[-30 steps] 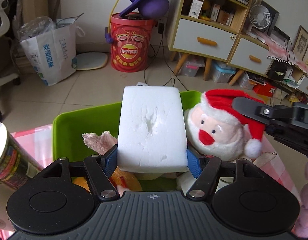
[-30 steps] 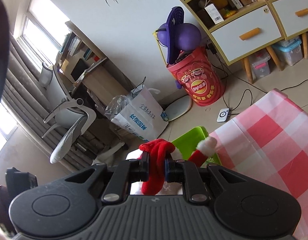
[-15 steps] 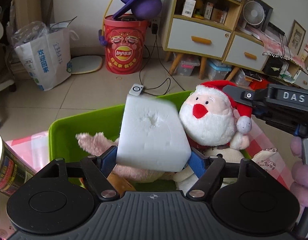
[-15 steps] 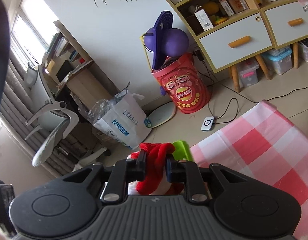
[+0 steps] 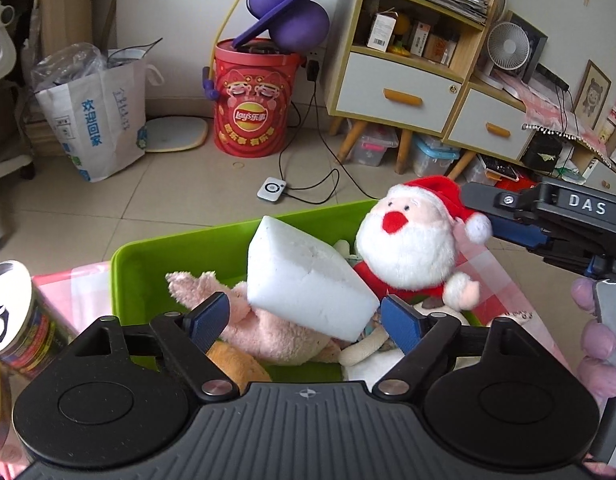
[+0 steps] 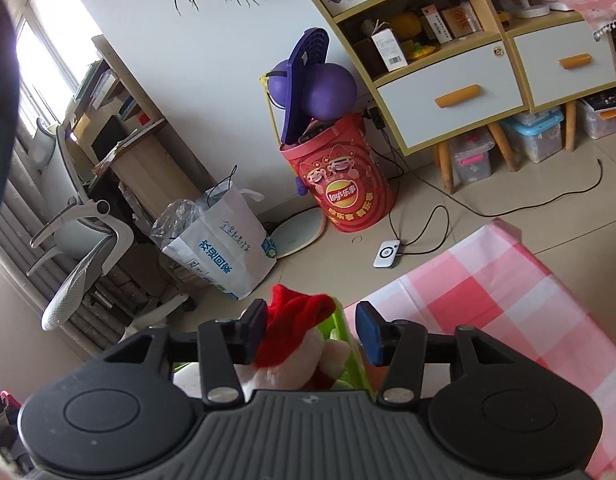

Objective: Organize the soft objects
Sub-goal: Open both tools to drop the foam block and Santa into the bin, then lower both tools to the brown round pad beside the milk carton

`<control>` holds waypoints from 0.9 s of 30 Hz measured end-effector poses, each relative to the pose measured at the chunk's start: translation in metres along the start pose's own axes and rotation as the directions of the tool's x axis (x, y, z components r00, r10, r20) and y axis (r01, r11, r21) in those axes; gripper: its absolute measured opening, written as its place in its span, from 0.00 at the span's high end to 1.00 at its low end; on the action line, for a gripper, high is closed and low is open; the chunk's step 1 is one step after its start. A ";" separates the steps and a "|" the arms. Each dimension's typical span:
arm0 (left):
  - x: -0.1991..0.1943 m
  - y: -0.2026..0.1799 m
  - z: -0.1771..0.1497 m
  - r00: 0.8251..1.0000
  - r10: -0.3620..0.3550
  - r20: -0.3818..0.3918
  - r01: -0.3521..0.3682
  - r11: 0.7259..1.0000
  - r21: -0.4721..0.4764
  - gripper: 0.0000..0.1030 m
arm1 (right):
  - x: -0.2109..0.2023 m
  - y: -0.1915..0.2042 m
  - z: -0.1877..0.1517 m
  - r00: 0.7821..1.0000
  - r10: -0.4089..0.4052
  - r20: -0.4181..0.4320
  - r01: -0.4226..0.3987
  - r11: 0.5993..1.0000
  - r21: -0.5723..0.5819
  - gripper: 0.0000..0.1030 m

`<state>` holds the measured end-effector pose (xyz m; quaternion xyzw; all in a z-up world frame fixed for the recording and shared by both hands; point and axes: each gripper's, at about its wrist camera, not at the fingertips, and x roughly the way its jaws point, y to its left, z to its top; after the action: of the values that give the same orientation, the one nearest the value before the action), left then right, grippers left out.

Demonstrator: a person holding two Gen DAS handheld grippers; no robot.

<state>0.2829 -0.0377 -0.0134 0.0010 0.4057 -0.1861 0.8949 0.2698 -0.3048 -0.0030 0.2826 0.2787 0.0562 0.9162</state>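
A green bin [image 5: 147, 264] holds a pink plush [image 5: 267, 320], an orange plush [image 5: 231, 364] and a white plush limb. My left gripper [image 5: 305, 324] is open just above the bin; a white foam block [image 5: 303, 280] lies tilted between its blue pads, free of them, on the pink plush. A Santa plush [image 5: 408, 248] sits at the bin's right side. My right gripper [image 6: 312, 330] is open around Santa's red hat [image 6: 295, 320], its pads apart from the hat; its body shows in the left wrist view [image 5: 548, 216].
A pink checked tablecloth [image 6: 488, 300] covers the table. A drink can [image 5: 15, 320] stands left of the bin. Beyond the table edge lie a floor with a red Lay's bucket [image 5: 251, 116], a paper bag [image 5: 95, 116], a cabinet [image 5: 408, 88] and cables.
Both grippers opened: the left let go of the foam block, which tipped down onto the plush in the bin. The right released Santa's hat. Santa now sits lower at the bin's right.
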 end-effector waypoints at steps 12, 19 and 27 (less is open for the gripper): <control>-0.066 0.004 -0.027 1.000 -0.014 0.027 0.015 0.999 -0.043 0.15 | -0.072 -0.006 -0.005 0.999 -0.046 0.001 0.046 0.998 -0.037 0.58; -0.112 0.008 -0.057 0.999 -0.011 0.048 0.014 0.999 -0.052 0.07 | -0.117 -0.012 -0.024 0.997 -0.073 -0.021 0.072 0.995 -0.069 0.54; -0.152 0.015 -0.102 0.999 0.021 0.045 -0.019 0.998 -0.059 0.05 | -0.152 -0.013 -0.057 0.993 -0.094 -0.076 0.088 0.992 -0.088 0.50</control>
<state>0.1223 0.0428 0.0261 -0.0256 0.3904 -0.1651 0.9054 0.1103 -0.3270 0.0236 0.2279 0.3249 0.0373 0.9171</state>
